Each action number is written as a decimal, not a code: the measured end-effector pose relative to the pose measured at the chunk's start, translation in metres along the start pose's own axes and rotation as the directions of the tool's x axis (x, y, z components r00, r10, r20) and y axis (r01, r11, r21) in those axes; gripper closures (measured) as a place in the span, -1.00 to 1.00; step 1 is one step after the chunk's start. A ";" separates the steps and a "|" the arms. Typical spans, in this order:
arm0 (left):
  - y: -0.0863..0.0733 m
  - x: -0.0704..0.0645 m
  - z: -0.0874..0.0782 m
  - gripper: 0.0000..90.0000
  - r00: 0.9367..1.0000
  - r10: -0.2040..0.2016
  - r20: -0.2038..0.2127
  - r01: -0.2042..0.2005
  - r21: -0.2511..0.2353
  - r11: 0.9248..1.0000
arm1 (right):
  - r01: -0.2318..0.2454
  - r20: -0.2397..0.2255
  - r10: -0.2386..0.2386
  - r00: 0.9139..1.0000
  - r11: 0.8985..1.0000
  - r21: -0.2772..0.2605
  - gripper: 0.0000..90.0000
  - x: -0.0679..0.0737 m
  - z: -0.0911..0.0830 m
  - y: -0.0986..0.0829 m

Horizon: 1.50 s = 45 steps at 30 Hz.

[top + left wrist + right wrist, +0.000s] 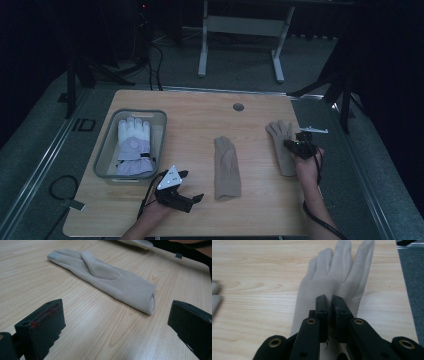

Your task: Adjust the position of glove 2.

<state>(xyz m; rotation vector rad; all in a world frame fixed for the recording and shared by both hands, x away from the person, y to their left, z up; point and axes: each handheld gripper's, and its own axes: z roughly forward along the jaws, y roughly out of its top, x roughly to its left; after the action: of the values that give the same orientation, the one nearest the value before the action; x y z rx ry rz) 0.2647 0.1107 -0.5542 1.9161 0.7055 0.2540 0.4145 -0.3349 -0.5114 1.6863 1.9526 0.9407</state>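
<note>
Wooden surface (pixel 200 120) carries a grey bin (pixel 107 150) far left with a white ski glove (pixel 134 145) inside. Middle beige glove (pixel 226 167) lies flat; left tongs (pixel 192 187) gape open near it. Right beige glove (pixel 282 145) sits at right edge, right tongs (pixel 295 145) clamped on its palm.

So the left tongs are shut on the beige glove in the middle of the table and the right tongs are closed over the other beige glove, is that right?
Not quite. The left tongs are open, jaws wide apart and short of the middle beige glove, as the left gripper view shows. The right tongs are indeed closed over the other beige glove.
</note>
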 end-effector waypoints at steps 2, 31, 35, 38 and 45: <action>0.000 -0.001 0.000 -0.98 1.000 0.005 0.000 -0.005 -0.002 1.000 | -0.022 0.010 0.022 1.000 1.000 -0.013 0.87 0.004 -0.011 -0.002; 0.000 0.000 -0.001 -0.98 1.000 0.017 -0.001 -0.017 0.001 1.000 | -0.079 0.055 0.076 0.996 0.996 0.048 0.79 0.026 -0.012 -0.059; 0.001 -0.002 -0.001 -0.98 1.000 0.021 0.003 -0.021 0.005 1.000 | -0.066 0.033 0.065 0.997 0.997 0.047 0.61 0.024 -0.014 -0.057; 0.001 -0.002 -0.001 -0.98 1.000 0.022 0.005 -0.022 0.003 1.000 | -0.032 0.020 0.032 0.999 0.999 0.028 0.50 0.020 -0.022 -0.053; 0.001 -0.002 -0.001 -0.98 1.000 0.021 0.009 -0.021 0.003 1.000 | 0.163 -0.101 -0.161 0.982 0.987 0.010 0.36 0.005 -0.036 -0.046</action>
<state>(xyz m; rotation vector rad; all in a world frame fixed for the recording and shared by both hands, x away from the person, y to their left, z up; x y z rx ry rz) 0.2634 0.1102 -0.5528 1.9272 0.6800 0.2573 0.3559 -0.3408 -0.5181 1.4892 2.1322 0.9654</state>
